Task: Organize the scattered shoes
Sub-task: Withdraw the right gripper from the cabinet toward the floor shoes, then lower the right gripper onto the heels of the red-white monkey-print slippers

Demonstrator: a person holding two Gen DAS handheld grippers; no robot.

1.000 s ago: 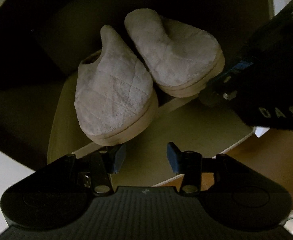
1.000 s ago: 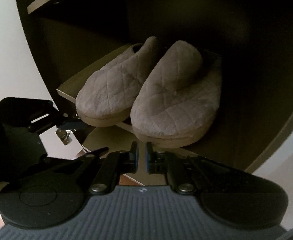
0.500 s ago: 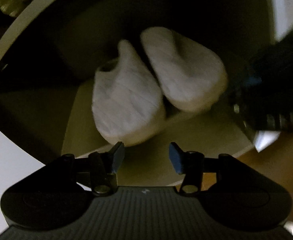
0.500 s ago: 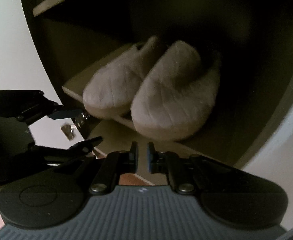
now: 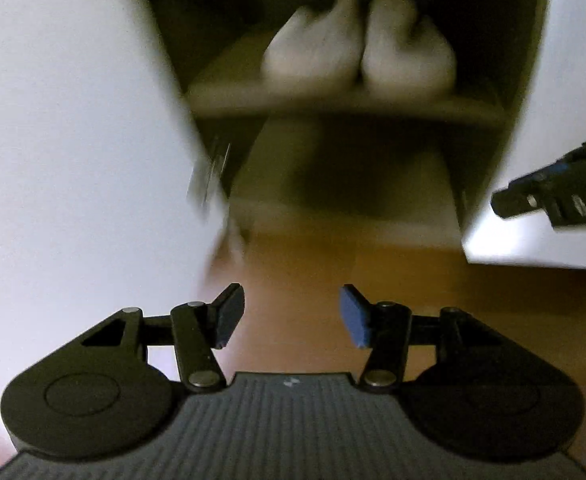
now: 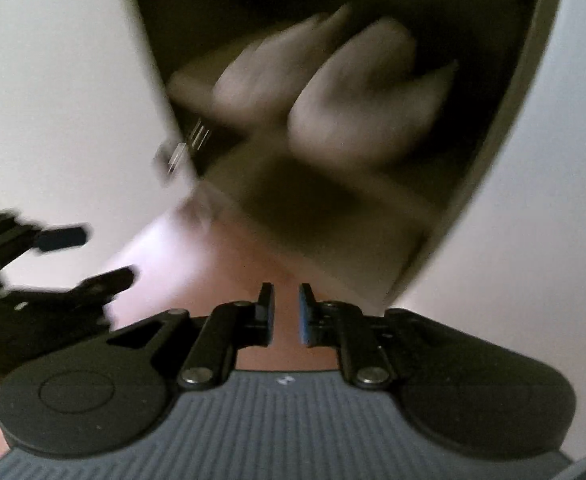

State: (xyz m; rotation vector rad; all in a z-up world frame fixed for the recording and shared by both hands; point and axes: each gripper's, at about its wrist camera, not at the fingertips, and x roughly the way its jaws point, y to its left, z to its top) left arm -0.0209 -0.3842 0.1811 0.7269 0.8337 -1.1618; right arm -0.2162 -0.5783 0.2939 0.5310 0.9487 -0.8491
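Two pale quilted slippers stand side by side, toes outward, on a shelf [image 5: 345, 104] inside a dark cabinet: the left slipper [image 5: 313, 48] and the right slipper [image 5: 407, 52]. Both are blurred in the right wrist view, the left slipper [image 6: 269, 76] and the right slipper [image 6: 357, 108]. My left gripper [image 5: 291, 316] is open over the wooden floor, well back from the shelf, with nothing between its fingers. The jaws of my right gripper [image 6: 286, 312] are opening, with a narrow empty gap between the pads. Each gripper shows in the other's view: the right gripper [image 5: 553, 196] and the left gripper [image 6: 93, 258].
A white cabinet door [image 5: 73, 120] stands open on the left, with a metal hinge [image 5: 209, 176] at its inner edge. A white panel [image 5: 573, 60] borders the opening on the right. Below the slippers lies a lower shelf [image 5: 333, 208], then the orange-brown floor [image 5: 413, 280].
Both grippers have pulled back from the shelf, so the slippers look smaller and the floor and door now show. The left view has rolled. The right jaws have parted slightly.
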